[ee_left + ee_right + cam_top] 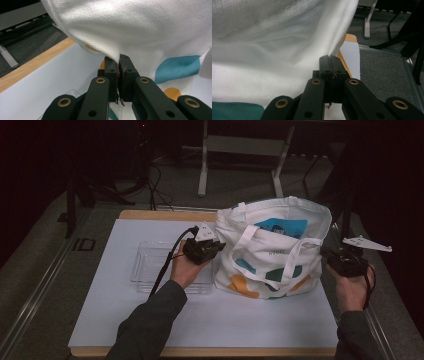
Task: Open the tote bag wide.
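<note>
The tote bag stands right of centre in the high view, on the white mat, beside a clear tray. We have it pinched at both sides: the left gripper and the right gripper each press shut on a fold of cloth. It's soft, light canvas that sags, so the side seams suit us. Its printed writing is too small to read.

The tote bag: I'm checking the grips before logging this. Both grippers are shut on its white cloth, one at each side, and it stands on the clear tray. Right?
Not quite. The tote bag stands on the white mat, beside the clear tray, as the high view shows. The left gripper and right gripper are indeed shut on its cloth, one at each side.
</note>
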Demonstrator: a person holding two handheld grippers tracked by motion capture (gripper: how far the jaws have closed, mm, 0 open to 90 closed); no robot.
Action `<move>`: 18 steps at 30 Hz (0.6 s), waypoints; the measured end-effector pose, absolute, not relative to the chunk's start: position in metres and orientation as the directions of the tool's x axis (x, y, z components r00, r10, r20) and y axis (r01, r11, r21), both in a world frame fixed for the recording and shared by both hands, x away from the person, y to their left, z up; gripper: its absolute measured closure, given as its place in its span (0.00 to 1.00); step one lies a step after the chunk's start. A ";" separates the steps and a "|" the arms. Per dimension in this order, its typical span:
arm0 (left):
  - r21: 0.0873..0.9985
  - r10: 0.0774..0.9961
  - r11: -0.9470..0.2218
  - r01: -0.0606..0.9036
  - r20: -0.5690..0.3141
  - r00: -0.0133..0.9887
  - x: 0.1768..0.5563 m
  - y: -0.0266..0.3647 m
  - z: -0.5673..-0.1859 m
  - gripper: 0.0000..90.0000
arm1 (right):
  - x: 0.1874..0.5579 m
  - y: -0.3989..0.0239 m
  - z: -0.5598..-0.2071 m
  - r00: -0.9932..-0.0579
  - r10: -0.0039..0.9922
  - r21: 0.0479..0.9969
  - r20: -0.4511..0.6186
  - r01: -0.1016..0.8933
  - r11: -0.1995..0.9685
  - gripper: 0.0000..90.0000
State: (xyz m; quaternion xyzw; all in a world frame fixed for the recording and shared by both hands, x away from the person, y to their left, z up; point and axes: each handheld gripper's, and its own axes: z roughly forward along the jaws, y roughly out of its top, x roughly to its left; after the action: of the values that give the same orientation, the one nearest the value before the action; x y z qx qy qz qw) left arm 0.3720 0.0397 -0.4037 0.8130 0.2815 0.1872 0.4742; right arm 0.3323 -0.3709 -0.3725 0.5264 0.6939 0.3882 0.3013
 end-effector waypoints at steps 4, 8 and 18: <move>0.878 0.625 -0.397 0.269 0.044 0.779 0.367 0.040 -0.401 0.96 | 0.325 -0.372 -0.373 -0.270 0.963 0.859 -0.024 0.488 0.158 1.00; 0.879 0.616 -0.397 0.264 0.042 0.787 0.362 0.040 -0.400 0.96 | 0.318 -0.373 -0.373 -0.276 0.960 0.858 -0.034 0.484 0.170 1.00; 0.881 0.604 -0.392 0.267 0.028 0.796 0.355 0.041 -0.402 0.96 | 0.307 -0.374 -0.377 -0.288 0.956 0.855 -0.054 0.482 0.193 1.00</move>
State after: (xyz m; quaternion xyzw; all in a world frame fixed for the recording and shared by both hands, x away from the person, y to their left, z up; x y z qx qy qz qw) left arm 0.3547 0.0407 -0.4021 0.8156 0.2670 0.1750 0.4826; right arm 0.3071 -0.3740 -0.3769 0.5087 0.7066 0.3802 0.3121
